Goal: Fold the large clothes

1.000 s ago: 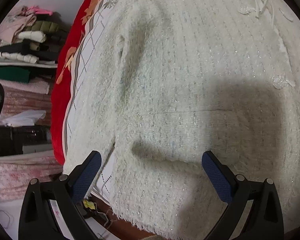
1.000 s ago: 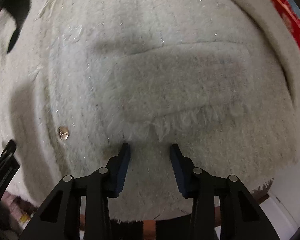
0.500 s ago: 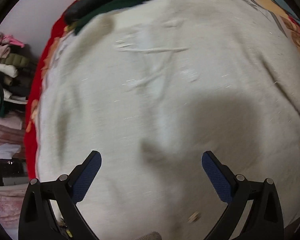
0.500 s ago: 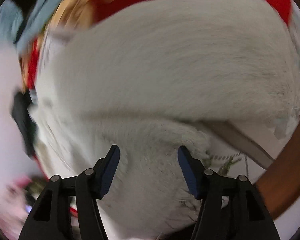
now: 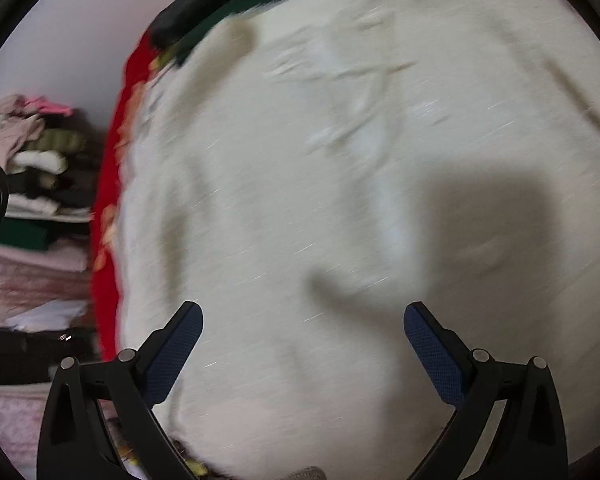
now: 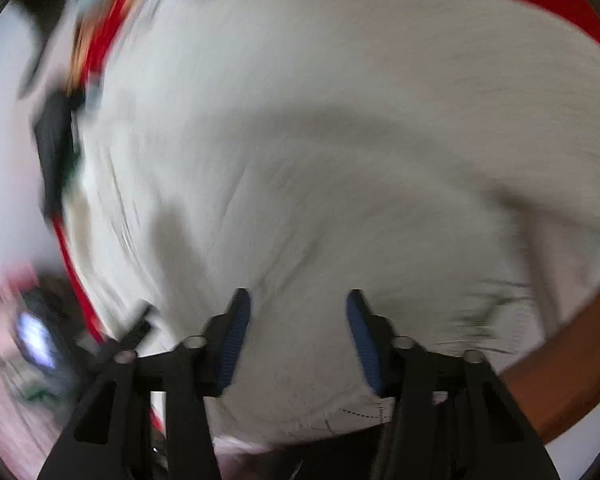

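Observation:
A large fuzzy white garment (image 5: 340,184) lies spread over a red patterned bedcover (image 5: 108,240) and fills both views; it also shows in the right wrist view (image 6: 340,160). Both views are motion-blurred. My left gripper (image 5: 302,332) is wide open and empty above the garment's near part. My right gripper (image 6: 298,320) is open, its blue pads apart with the garment's fabric seen between them; nothing is clamped.
A dark green and black garment (image 5: 236,4) lies at the far edge of the bed. Stacks of folded clothes (image 5: 28,168) sit on shelves at the left. A brown wooden edge (image 6: 572,360) runs at the right of the right wrist view.
Both grippers have swung across the garment; the left view shifted back towards the bed's left edge. The right gripper's jaws have opened wider than one second ago.

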Tool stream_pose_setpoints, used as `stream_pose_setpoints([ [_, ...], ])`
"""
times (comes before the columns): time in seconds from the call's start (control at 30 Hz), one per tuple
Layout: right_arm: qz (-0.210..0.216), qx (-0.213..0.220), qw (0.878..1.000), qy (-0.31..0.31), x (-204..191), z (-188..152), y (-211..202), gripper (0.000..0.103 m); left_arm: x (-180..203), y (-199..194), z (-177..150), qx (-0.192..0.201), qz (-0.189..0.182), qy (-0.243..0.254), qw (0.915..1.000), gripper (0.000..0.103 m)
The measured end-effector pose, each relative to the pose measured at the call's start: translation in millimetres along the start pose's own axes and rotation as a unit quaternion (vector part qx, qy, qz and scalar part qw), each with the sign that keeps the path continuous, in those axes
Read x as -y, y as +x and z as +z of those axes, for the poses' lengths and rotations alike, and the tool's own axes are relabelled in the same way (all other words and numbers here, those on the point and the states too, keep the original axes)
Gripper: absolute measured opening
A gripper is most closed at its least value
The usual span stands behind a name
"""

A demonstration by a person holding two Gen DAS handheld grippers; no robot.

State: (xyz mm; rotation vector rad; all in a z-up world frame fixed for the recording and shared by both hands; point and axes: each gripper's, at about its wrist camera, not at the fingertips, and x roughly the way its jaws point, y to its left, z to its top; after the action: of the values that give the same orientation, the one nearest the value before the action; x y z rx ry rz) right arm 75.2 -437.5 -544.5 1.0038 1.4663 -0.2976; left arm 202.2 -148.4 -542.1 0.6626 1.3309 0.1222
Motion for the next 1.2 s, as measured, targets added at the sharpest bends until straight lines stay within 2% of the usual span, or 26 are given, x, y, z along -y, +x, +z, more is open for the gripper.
stream_pose_setpoints([
  [0.07, -0.050, -0.060, 0.996, -0.032, -24, -21, 53, 0.027, -20, 10, -12, -0.014, 0.021, -0.003, 0.9997, 0.103],
  [0.13, -0.090, -0.051, 0.992, -0.068, -52, -36, 72, 0.027, -38, 21, -24, -0.031, 0.040, -0.006, 0.9987, 0.103],
  [0.17, -0.094, -0.052, 0.991, -0.079, -67, -41, 78, 0.027, -44, 24, -31, -0.038, 0.044, -0.008, 0.9983, 0.103],
  [0.27, -0.074, -0.091, 0.989, -0.092, -92, -66, 100, 0.027, -57, 30, -43, -0.049, 0.048, -0.018, 0.9975, 0.103],
  [0.33, -0.078, -0.094, 0.986, -0.112, -106, -71, 109, 0.027, -58, 31, -42, -0.050, 0.048, -0.018, 0.9975, 0.103],
  [0.47, 0.015, -0.138, 0.987, -0.078, -106, -71, 118, 0.027, -50, 17, -36, -0.033, 0.027, -0.022, 0.9989, 0.103],
  [0.53, 0.054, -0.142, 0.988, -0.036, -88, -73, 105, 0.029, -39, 5, -28, -0.019, 0.009, -0.018, 0.9996, 0.103],
  [0.57, 0.078, -0.114, 0.990, -0.002, -73, -72, 85, 0.036, -34, -1, -24, -0.013, 0.003, -0.015, 0.9998, 0.103],
  [0.6, 0.086, -0.082, 0.993, 0.019, -59, -72, 69, 0.052, -25, -7, -18, -0.002, -0.005, -0.010, 0.9999, 0.103],
  [0.67, 0.089, 0.024, 0.992, 0.084, -13, -74, 18, 0.066, -1, -17, -7, 0.014, -0.024, 0.002, 0.9996, 0.103],
  [0.7, 0.079, 0.056, 0.989, 0.115, 5, -73, 2, 0.066, 9, -18, -2, 0.017, -0.030, 0.005, 0.9994, 0.103],
  [0.77, 0.063, 0.108, 0.972, 0.197, 58, -74, -22, 0.066, 36, -18, 9, 0.025, -0.037, 0.016, 0.9989, 0.103],
  [0.87, 0.053, 0.141, 0.945, 0.289, 120, -72, -27, 0.066, 69, -12, 23, 0.029, -0.030, 0.030, 0.9987, 0.103],
  [0.9, 0.064, 0.149, 0.937, 0.308, 133, -72, -26, 0.062, 78, -11, 27, 0.030, -0.027, 0.032, 0.9987, 0.103],
  [0.93, 0.093, 0.172, 0.925, 0.326, 147, -73, -30, 0.054, 82, -11, 30, 0.031, -0.025, 0.032, 0.9987, 0.103],
  [0.97, 0.107, 0.191, 0.918, 0.330, 159, -69, -41, 0.034, 86, -11, 33, 0.031, -0.025, 0.033, 0.9987, 0.103],
  [1.0, 0.108, 0.214, 0.913, 0.330, 157, -74, -49, 0.025, 88, -13, 37, 0.032, -0.027, 0.033, 0.9986, 0.103],
  [1.1, 0.114, 0.278, 0.904, 0.302, 159, -89, -82, 0.019, 90, -23, 43, 0.050, -0.030, 0.035, 0.9977, 0.103],
  [1.2, 0.121, 0.281, 0.909, 0.282, 168, -88, -86, 0.023, 88, -29, 47, 0.055, -0.036, 0.031, 0.9974, 0.103],
])
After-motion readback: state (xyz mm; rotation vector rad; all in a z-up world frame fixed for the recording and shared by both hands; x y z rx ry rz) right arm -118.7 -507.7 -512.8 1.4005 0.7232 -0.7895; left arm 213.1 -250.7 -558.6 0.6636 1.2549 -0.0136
